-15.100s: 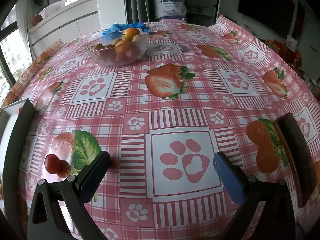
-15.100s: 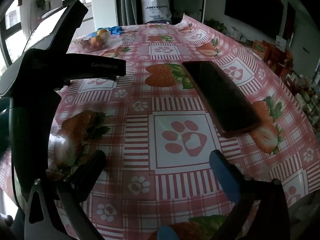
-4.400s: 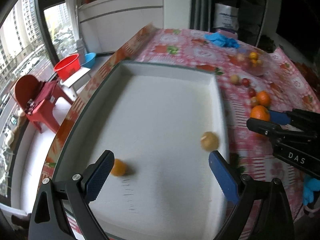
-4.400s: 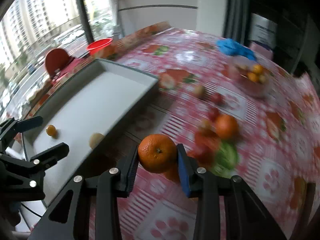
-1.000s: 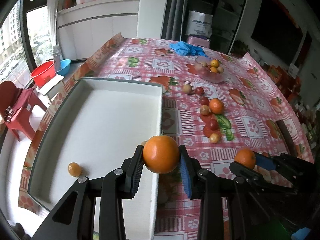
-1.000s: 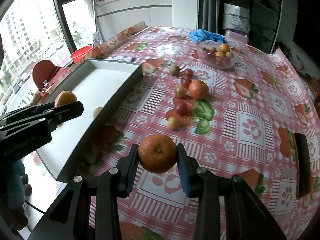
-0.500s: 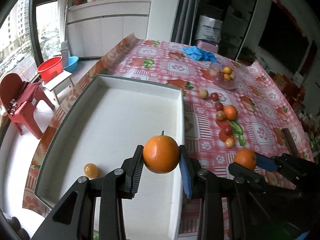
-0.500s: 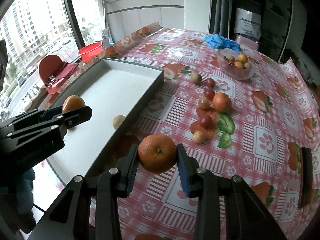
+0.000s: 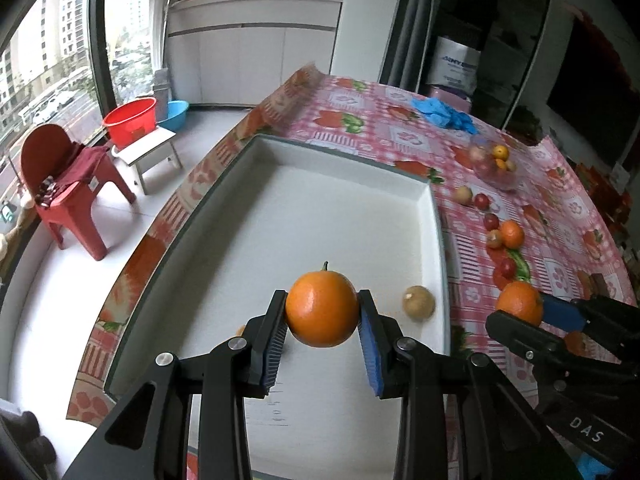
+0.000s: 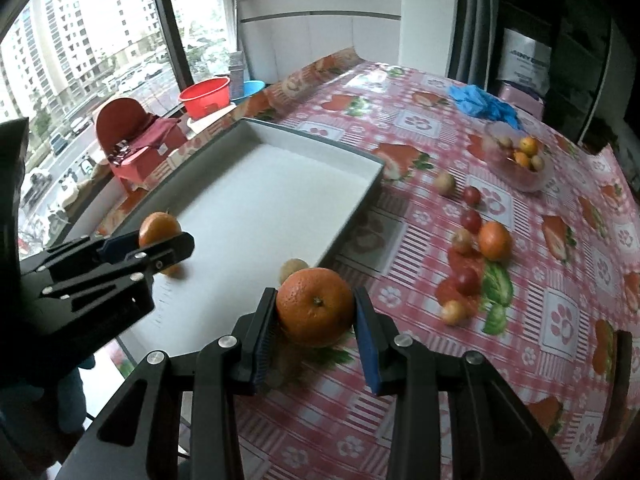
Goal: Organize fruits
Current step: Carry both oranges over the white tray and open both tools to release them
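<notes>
My left gripper (image 9: 322, 316) is shut on an orange (image 9: 322, 309) and holds it above the white tray (image 9: 436, 216), over its near part. My right gripper (image 10: 315, 312) is shut on a second orange (image 10: 315, 306), above the tablecloth just right of the tray's (image 10: 372, 184) near right corner. In the left wrist view the right gripper (image 9: 520, 304) shows at the right with its orange. In the right wrist view the left gripper (image 10: 160, 236) shows over the tray. A small tan fruit (image 9: 418, 302) lies in the tray by its right wall.
Loose fruits lie on the strawberry tablecloth: an orange (image 10: 495, 241), small red ones (image 10: 471, 220) and tan ones (image 10: 444, 182). A glass bowl of fruit (image 10: 518, 162) and blue gloves (image 10: 482, 105) stand farther back. A dark phone (image 10: 612, 384) lies at the right edge.
Both grippers have moved left with their oranges. The left one has gone from the tray's right wall to over its inside; the right one has come closer to the tray's near corner.
</notes>
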Motion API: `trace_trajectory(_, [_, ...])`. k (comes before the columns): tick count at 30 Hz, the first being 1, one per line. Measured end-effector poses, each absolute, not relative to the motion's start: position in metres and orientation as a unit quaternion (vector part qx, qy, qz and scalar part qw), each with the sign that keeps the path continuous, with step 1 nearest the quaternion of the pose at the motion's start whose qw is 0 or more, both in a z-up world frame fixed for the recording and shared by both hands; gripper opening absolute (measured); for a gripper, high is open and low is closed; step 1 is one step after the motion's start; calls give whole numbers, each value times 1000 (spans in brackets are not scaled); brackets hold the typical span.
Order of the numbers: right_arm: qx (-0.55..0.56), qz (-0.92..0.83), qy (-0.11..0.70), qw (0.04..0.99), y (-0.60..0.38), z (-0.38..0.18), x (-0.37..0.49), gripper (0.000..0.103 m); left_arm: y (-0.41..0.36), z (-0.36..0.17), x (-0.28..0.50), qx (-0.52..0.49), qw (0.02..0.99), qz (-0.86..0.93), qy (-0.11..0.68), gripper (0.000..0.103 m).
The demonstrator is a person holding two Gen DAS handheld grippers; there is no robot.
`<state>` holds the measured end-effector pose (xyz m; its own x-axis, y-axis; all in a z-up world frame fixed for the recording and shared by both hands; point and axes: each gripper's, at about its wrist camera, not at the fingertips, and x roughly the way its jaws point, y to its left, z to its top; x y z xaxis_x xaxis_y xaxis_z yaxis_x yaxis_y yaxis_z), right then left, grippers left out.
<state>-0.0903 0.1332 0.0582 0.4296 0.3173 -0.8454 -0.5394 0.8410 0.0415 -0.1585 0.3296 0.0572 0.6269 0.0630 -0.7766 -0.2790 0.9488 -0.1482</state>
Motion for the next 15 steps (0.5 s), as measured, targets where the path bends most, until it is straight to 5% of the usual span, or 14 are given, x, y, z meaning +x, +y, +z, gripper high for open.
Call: trace_trajectory(15, [-131, 288, 477, 820, 176, 45, -79, 40, 354, 41, -160, -126, 885, 129, 430, 36])
